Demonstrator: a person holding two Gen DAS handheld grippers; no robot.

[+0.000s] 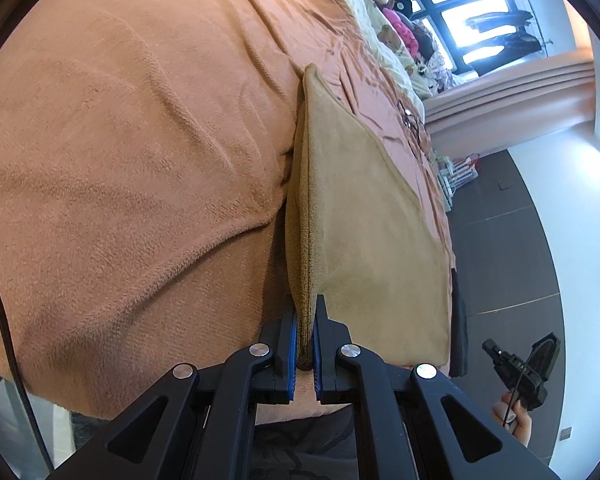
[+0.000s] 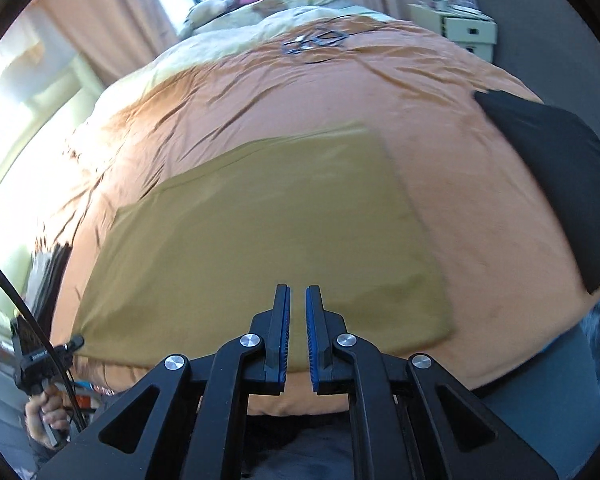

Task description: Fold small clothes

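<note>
In the left wrist view, our left gripper (image 1: 306,332) had its jaws closed on the near corner of the tan cloth (image 1: 364,216), with the doubled edge bunched between the blue pads (image 1: 293,344). The cloth ran away from us over the orange blanket (image 1: 120,160), one layer rising edge-on from the pinch and the rest lying flat to the right. Low at the right edge we could see the right gripper (image 1: 520,364) held off the bed, well apart from the cloth. A dark garment (image 1: 458,320) lay just beyond the cloth's right edge.

In the right wrist view, our right gripper (image 2: 297,320) hovered over the near edge of the tan cloth (image 2: 260,232), its jaws parted by a narrow gap and gripping nothing. The cloth lay spread flat on the blanket (image 2: 480,200), and at far left the left gripper (image 2: 66,346) pinched its corner. The dark garment (image 2: 560,176) sat apart to the right. This view was somewhat blurred.

We judged the step to be taking the second near corner before folding. To do it well, we needed to open the right jaws wider, bring them to the free corner at bottom right, grip both layers as deeply as on the left, then lift both corners evenly so the fold line stayed straight and the blanket was not caught.
</note>
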